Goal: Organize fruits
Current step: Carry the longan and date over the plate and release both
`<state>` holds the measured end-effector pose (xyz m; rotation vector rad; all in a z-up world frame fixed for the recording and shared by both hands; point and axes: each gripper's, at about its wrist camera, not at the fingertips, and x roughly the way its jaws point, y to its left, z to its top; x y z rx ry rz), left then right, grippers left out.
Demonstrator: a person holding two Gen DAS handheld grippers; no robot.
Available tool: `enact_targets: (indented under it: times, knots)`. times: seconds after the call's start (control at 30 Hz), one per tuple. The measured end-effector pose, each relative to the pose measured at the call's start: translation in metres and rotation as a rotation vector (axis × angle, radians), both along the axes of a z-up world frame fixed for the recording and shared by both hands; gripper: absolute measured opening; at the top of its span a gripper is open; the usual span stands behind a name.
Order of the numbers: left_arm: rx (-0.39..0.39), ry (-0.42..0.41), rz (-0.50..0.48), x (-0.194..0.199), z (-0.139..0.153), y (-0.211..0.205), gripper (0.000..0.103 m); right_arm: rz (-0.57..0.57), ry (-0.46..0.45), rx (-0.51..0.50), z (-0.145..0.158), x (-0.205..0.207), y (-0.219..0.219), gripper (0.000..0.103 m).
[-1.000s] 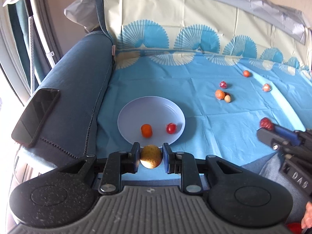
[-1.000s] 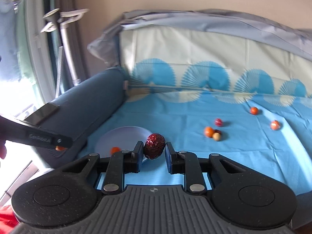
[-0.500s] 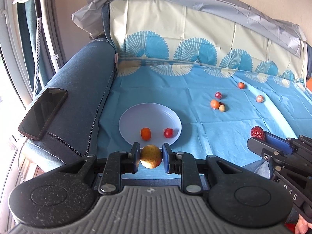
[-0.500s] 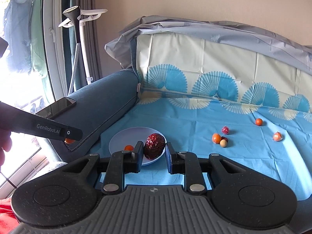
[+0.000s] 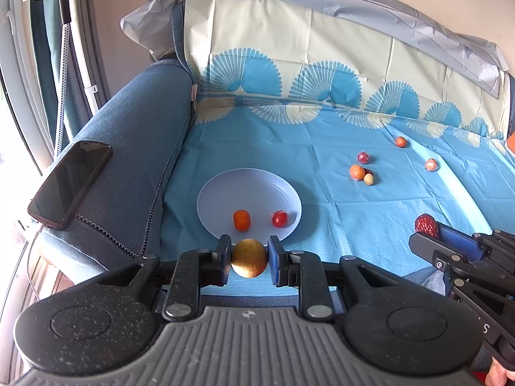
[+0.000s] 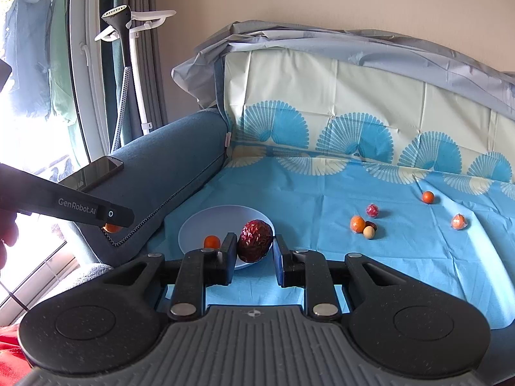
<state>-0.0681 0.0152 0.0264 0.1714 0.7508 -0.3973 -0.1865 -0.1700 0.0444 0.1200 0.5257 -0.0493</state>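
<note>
Fruit first: the left claw [image 5: 249, 259] is clamped on a round yellow-brown fruit [image 5: 249, 258], held right at the near rim of the pale plate [image 5: 248, 180]. The right claw [image 6: 255, 246] has a wrinkly dark red date [image 6: 255, 240] between its pads; the left pad is touching it, but on the right there's a sliver of gap, so I can't tell if it's really pinched tight. From that camera the date sits in front of the plate. On the plate there's a small orange fruit [image 5: 241, 220] on the left and a red one [image 5: 279, 219] just to its right, a bit apart. Further out on the blue sofa cover [image 5: 322, 148], off to the right, there's a tight little cluster: an orange fruit [image 5: 356, 172], a beige ball [image 5: 368, 179] and something dark tucked between them. A wrapped reddish one [image 5: 363, 157] sits just beyond, then two more orange ones [image 5: 400, 141] [image 5: 431, 164] far right. A phone [image 5: 69, 183] lies on the left armrest [image 5: 135, 148].
</note>
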Motion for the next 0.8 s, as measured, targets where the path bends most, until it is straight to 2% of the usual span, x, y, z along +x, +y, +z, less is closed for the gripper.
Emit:
enact_targets:
  times: [0.47, 0.8]
  knots:
    - [0.004, 0.046, 0.020, 0.035, -0.016, 0.001, 0.026, 0.014, 0.065, 0.009, -0.015, 0.026, 0.000, 0.025]
    - [0.008, 0.081, 0.031, 0.094, -0.036, -0.006, 0.026, 0.067, 0.136, 0.016, -0.042, 0.086, 0.008, 0.025]
